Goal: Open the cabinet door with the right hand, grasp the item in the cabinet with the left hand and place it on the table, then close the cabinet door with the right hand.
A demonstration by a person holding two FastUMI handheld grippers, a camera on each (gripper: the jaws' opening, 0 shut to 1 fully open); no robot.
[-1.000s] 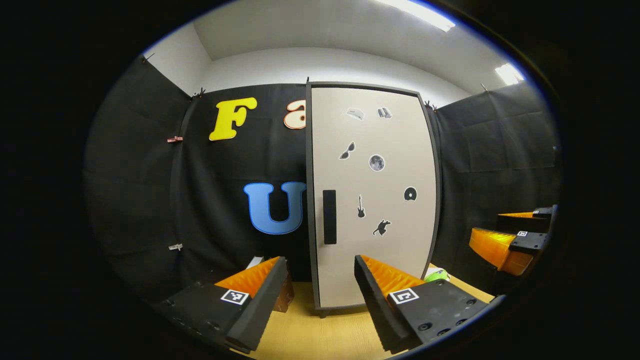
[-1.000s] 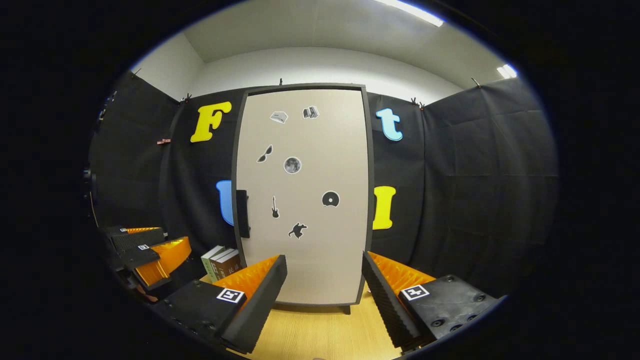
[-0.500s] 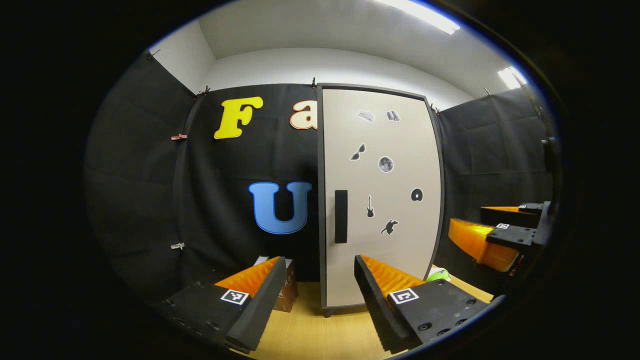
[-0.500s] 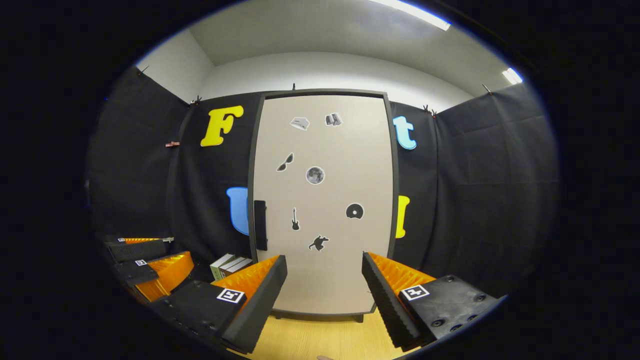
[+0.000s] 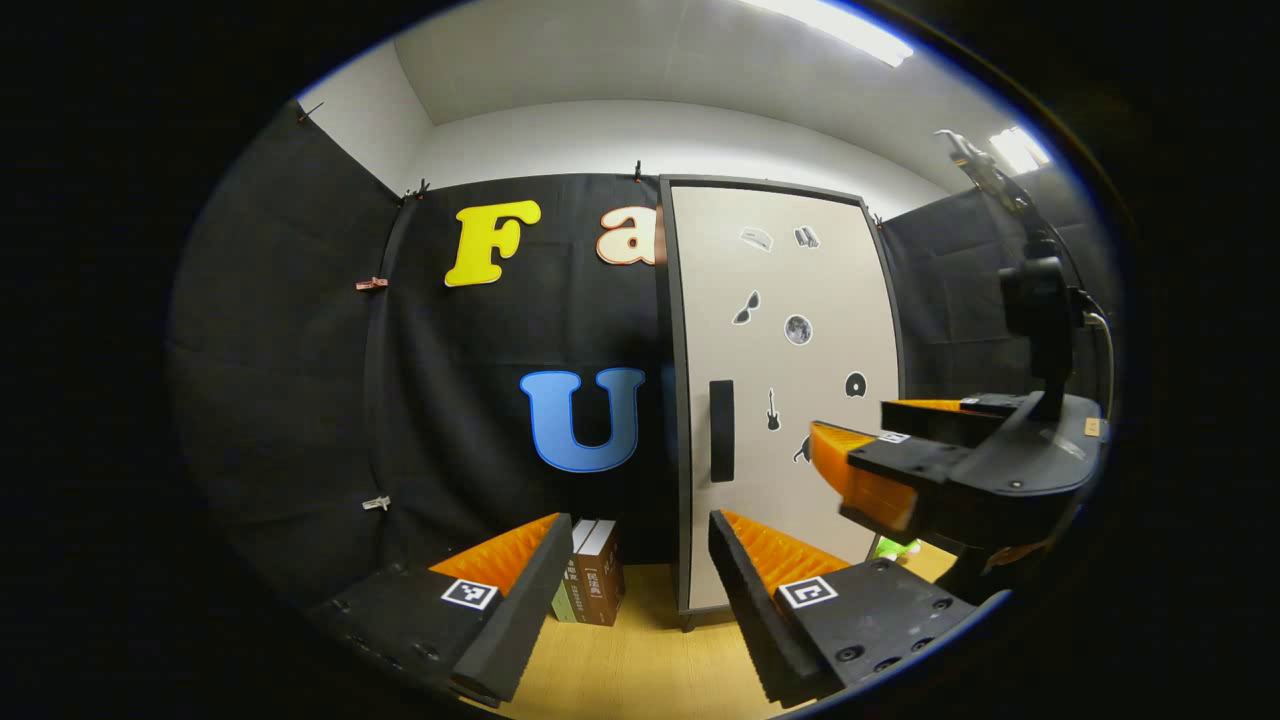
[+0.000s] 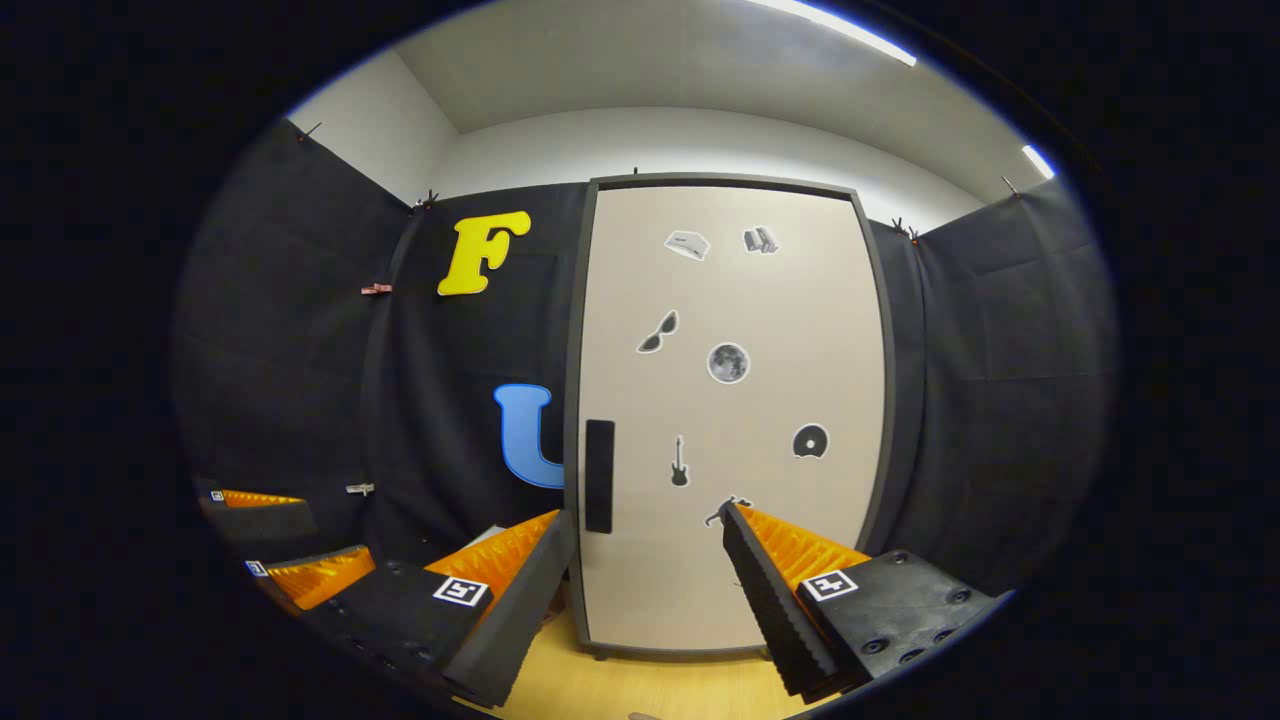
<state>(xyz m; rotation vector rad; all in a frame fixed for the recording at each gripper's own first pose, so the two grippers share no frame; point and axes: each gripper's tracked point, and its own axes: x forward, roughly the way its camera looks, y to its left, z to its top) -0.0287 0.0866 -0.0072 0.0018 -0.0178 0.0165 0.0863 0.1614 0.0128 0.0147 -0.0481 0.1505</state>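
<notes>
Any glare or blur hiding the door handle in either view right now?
Left gripper view: handle sharp, no glare; ceiling light blown out; cabinet door edges bowed by fisheye. Right gripper view: handle crisp, evenly lit, door bulging.

Wooden table (image 5: 640,665) carries the cabinet (image 5: 790,400) and books (image 5: 590,585).

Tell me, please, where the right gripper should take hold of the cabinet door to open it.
Grip the dark vertical handle near the door's left edge. It is a tall narrow bar, so the open right gripper probably should approach from the front, one finger at each long side.
</notes>
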